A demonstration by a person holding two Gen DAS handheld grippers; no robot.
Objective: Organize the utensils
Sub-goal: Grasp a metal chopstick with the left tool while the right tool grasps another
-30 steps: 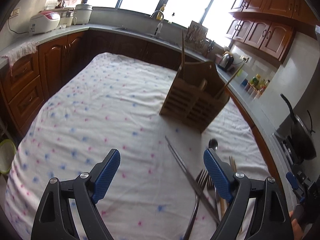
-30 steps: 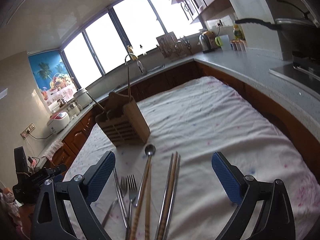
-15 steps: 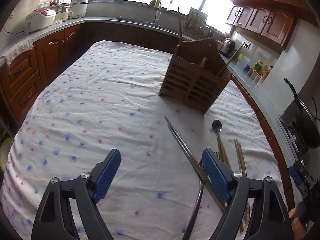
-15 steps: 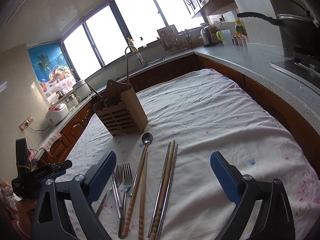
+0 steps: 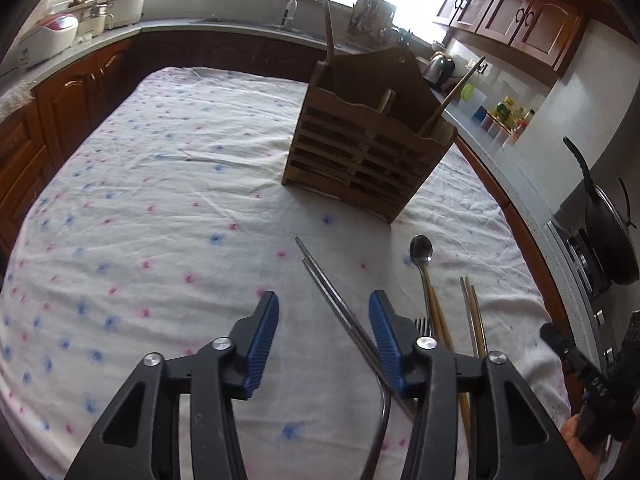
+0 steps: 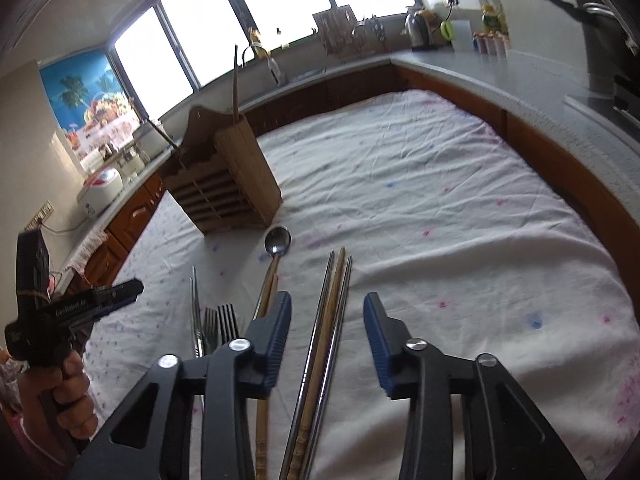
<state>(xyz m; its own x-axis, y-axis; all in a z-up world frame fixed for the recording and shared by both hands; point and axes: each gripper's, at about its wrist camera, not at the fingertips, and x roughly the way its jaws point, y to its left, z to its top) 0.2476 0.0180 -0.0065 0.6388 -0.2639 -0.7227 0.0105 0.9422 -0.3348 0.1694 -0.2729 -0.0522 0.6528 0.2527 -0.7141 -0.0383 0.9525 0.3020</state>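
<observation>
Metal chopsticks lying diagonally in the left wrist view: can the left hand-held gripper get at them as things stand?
Probably yes. The metal chopsticks already run between the half-closed pads of the left hand-held gripper, which have just been closing; nothing lies over them, though the forks sit close by.

Bright daylight pours through wide windows [image 6: 256, 16] above a grey countertop [image 5: 168, 26]; dark wooden cabinets [image 5: 532, 28] line the wall, a tropical poster [image 6: 88, 100] hangs left.
</observation>
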